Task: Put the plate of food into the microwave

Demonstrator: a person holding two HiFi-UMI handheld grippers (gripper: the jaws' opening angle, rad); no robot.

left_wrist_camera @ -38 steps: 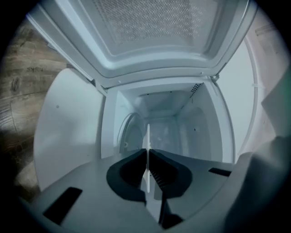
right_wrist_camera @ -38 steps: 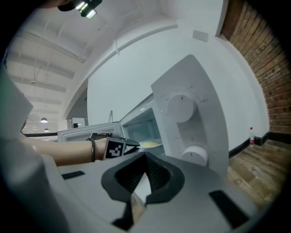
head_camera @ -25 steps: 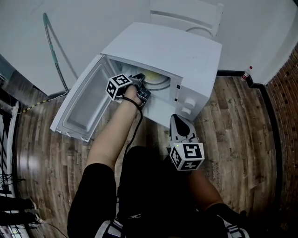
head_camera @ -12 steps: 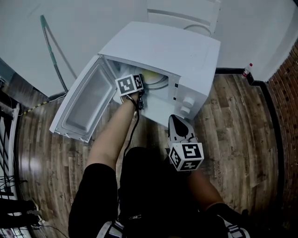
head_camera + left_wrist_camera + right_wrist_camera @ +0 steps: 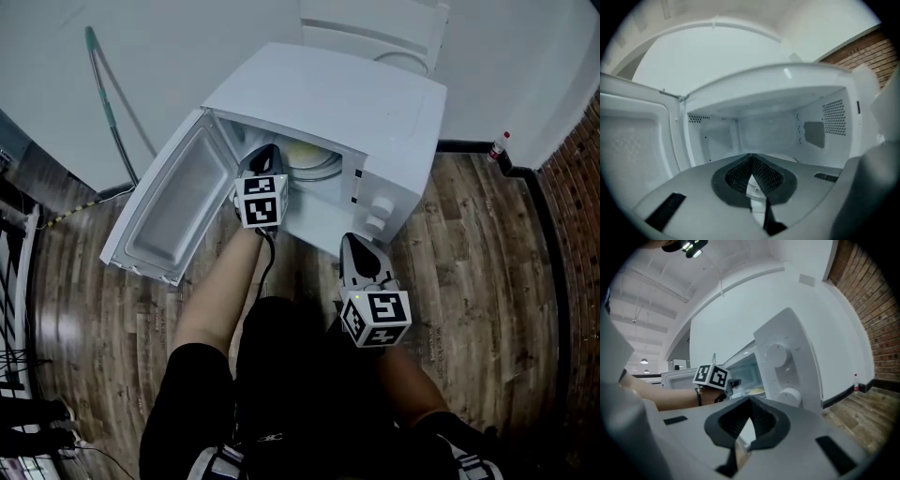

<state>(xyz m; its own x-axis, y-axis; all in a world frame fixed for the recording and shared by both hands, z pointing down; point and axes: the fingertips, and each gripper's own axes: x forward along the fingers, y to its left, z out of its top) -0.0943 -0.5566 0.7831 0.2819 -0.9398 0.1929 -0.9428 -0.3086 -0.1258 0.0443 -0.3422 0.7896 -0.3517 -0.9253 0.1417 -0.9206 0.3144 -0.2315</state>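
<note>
Left arm: the bare forearm (image 5: 220, 281) reaches straight forward to the mouth of the microwave (image 5: 328, 94). The left gripper (image 5: 266, 155) is held about level at the front edge of the opening, pointing in.
Left tool: the jaws have just closed. They meet at the tips with nothing between them.
Right arm: tucked close to the body. The right gripper (image 5: 354, 242) points at the microwave's front panel below the knobs and is clear of it.
Right tool: jaws together and empty.
Plate of food (image 5: 307, 153): inside the microwave, on its floor near the middle, just beyond the left gripper's tips and not touched by them.
Door (image 5: 169, 206): swung wide open to the left.
Microwave: sits on the wood floor (image 5: 469, 244) against the white wall.
Change from a second ago: the left wrist has rolled upright, so the marker cube (image 5: 262, 200) now faces up instead of sideways. The gripper has lifted and drawn back from the plate. The plate has stayed where it was, and the right gripper has not moved.
</note>
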